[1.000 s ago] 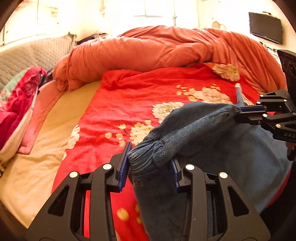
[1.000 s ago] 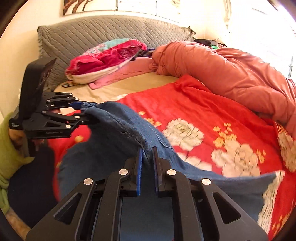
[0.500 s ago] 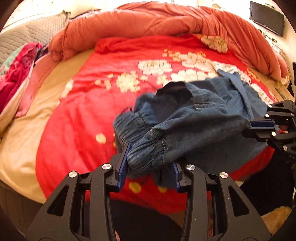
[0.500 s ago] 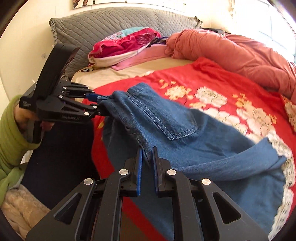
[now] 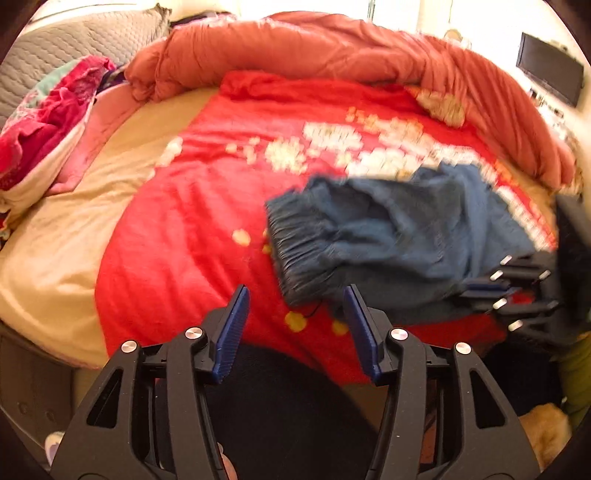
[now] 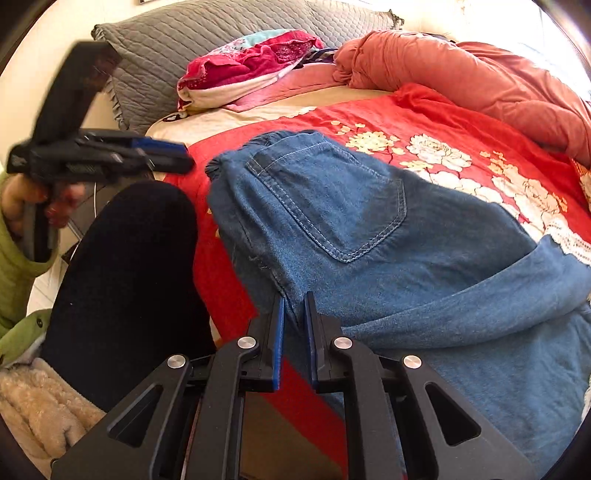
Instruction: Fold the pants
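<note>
pants: blue denim, lying on red floral blanket at the near edge of the bed; back pocket up, elastic waistband bunched toward the left, one edge lifted into the right gripper
right gripper: jaws nearly together, pinching a denim edge between the blue pads
left gripper: jaws opening, about halfway apart; nothing between the pads, waistband lies just beyond the fingertips, apart from them
left hand: wraps the gripper handle, green sleeve below it
orange duvet: heaped along the far side of the bed
grey pillow: at the headboard, pink-red clothes pile in front
</note>
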